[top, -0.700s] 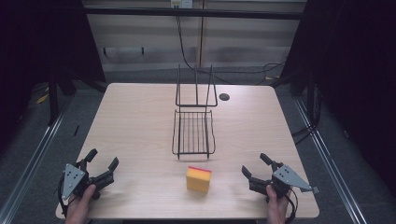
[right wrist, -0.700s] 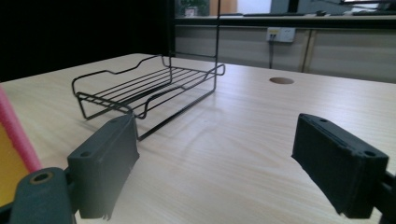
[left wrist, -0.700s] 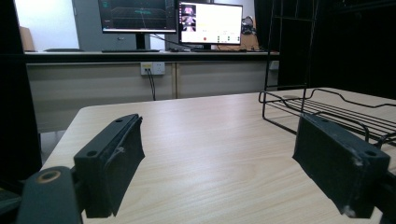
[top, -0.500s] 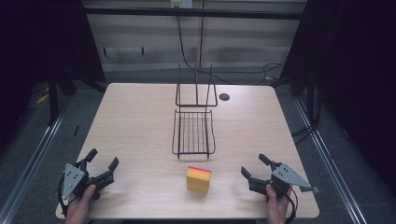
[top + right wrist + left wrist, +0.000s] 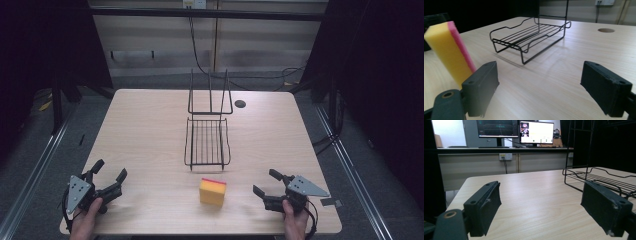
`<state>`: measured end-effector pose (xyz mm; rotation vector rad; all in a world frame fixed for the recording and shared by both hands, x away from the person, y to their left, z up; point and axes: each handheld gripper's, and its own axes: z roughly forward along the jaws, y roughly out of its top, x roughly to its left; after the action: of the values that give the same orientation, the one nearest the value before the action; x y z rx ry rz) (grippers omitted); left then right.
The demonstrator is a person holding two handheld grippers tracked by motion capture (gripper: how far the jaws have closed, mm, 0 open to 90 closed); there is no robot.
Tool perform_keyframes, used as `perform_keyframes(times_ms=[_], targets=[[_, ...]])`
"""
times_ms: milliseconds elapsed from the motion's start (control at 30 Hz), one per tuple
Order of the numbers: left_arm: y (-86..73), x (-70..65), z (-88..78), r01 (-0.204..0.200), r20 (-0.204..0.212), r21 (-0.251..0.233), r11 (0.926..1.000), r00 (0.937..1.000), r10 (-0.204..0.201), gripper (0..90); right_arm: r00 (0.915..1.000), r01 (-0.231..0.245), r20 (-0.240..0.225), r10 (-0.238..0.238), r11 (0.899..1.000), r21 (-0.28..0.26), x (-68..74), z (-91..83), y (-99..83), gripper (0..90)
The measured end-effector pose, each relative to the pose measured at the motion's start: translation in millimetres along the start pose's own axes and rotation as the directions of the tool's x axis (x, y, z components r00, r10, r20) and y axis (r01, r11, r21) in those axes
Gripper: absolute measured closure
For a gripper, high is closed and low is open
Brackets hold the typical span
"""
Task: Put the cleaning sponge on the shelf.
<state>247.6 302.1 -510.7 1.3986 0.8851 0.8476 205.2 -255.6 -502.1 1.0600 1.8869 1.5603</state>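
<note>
A yellow sponge with a pink top layer (image 5: 212, 192) stands on edge near the table's front, just in front of a black wire rack (image 5: 207, 142). My left gripper (image 5: 109, 171) rests open at the front left corner, nothing between its jaws. My right gripper (image 5: 267, 182) is open at the front right, a short way right of the sponge. In the right gripper view the sponge (image 5: 447, 51) stands just past the left jaw, with the rack (image 5: 531, 35) farther off. In the left gripper view the rack (image 5: 599, 177) lies ahead to the right.
The light wooden table (image 5: 145, 130) has a round cable hole (image 5: 240, 104) at the back right. The rack has an upright wire back (image 5: 210, 95). Monitors (image 5: 515, 131) stand on a bench beyond the table's far edge. Metal frame rails run along both sides.
</note>
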Motion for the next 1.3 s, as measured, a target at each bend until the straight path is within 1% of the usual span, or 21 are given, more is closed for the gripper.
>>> perform_keyframes(times_ms=[33,100,133,167,200,300,367,433,467,533,567,600,800,833,867,967,1033,1200,1233,1267,1300], targets=[[0.0,0.0,0.0,0.0,0.0,0.0,1.0,1.0,0.0,15.5,0.9998,0.0,-0.019,0.0,1.0,0.009,-0.2,0.1,0.5,14.6],[0.0,0.0,0.0,0.0,0.0,0.0,1.0,1.0,0.0,15.5,0.9996,0.002,-0.027,-0.001,1.0,0.026,0.5,0.2,1.5,15.1],[0.0,0.0,0.0,0.0,0.0,0.0,1.0,1.0,0.0,15.5,0.9988,0.014,-0.047,-0.011,0.999,0.05,1.6,0.6,3.3,16.3],[0.0,0.0,0.0,0.0,0.0,0.0,1.0,1.0,0.0,15.5,0.9988,0.014,-0.047,-0.011,0.999,0.05,1.6,0.6,3.3,16.3],[0.0,0.0,0.0,0.0,0.0,0.0,1.0,1.0,0.0,15.5,0.9964,0.002,-0.084,0.002,0.999,0.039,2.9,1.1,3.8,17.2],[0.0,0.0,0.0,0.0,0.0,0.0,1.0,1.0,0.0,15.5,0.9943,0.008,-0.107,-0.003,0.999,0.043,4.9,2.7,4.8,17.2],[0.0,0.0,0.0,0.0,0.0,-0.001,1.0,1.0,0.0,15.5,0.9886,0.006,-0.151,0.0,0.999,0.04,8.8,5.4,6.2,17.2],[0.0,0.0,0.0,0.0,0.0,0.0,1.0,1.0,0.0,15.5,0.9877,0.008,-0.156,-0.002,0.999,0.038,10.0,6.1,6.7,17.2],[0.0,0.0,0.0,0.0,0.0,0.0,1.0,1.0,0.0,15.5,0.9832,0.015,-0.182,-0.007,0.999,0.043,13.5,8.7,8.2,17.6],[0.0,0.0,0.0,0.0,0.0,0.0,1.0,1.0,0.0,15.5,0.978,0.019,-0.209,-0.008,0.999,0.05,15.2,10.9,8.6,19.3],[0.0,0.0,0.0,0.0,0.0,0.0,1.0,1.0,0.0,15.5,0.978,0.019,-0.209,-0.008,0.999,0.05,15.2,10.9,8.6,19.3],[0.0,0.0,0.0,0.0,0.0,0.0,1.0,1.0,0.0,15.6,0.9731,0.02,-0.23,-0.006,0.998,0.057,17.5,12.9,9.1,20.2],[-0.1,0.0,0.1,0.0,0.0,-0.002,1.0,1.0,0.0,15.5,0.9641,0.027,-0.265,-0.011,0.998,0.058,22.7,15.5,12.1,20.8],[0.0,0.0,0.0,0.0,0.0,0.0,1.0,1.0,0.0,15.5,0.9601,0.037,-0.279,-0.02,0.998,0.054,25.2,15.7,14.6,24.8],[-0.1,0.0,0.1,0.0,-0.001,-0.002,1.0,1.0,0.0,15.5,0.9605,0.042,-0.277,-0.027,0.998,0.048,26.3,15.5,15.3,26.2],[-0.1,0.0,0.1,0.0,-0.001,-0.002,1.0,1.0,0.0,15.5,0.9565,0.049,-0.29,-0.032,0.997,0.052,29.5,16.4,17.4,26.9],[0.0,0.0,-0.1,0.0,0.0,0.0,1.0,1.0,0.0,15.5,0.9456,0.068,-0.322,-0.045,0.996,0.06,32.9,19.2,20.0,27.7],[0.0,0.0,0.0,0.0,0.0,0.0,1.0,1.0,0.0,15.5,0.9355,0.074,-0.35,-0.048,0.995,0.062,36.3,23.1,21.3,30.9],[0.0,0.0,0.0,0.0,0.0,0.0,1.0,1.0,0.0,15.5,0.937,0.082,-0.345,-0.056,0.995,0.061,37.3,24.3,22.0,30.9],[0.0,0.0,0.0,0.0,0.0,0.0,1.0,1.0,0.0,15.5,0.9288,0.094,-0.365,-0.063,0.993,0.069,38.9,27.1,23.8,30.8],[0.0,0.0,0.0,0.0,0.0,0.0,1.0,1.0,0.0,15.5,0.9298,0.099,-0.362,-0.068,0.993,0.069,39.7,27.9,24.5,30.5]])
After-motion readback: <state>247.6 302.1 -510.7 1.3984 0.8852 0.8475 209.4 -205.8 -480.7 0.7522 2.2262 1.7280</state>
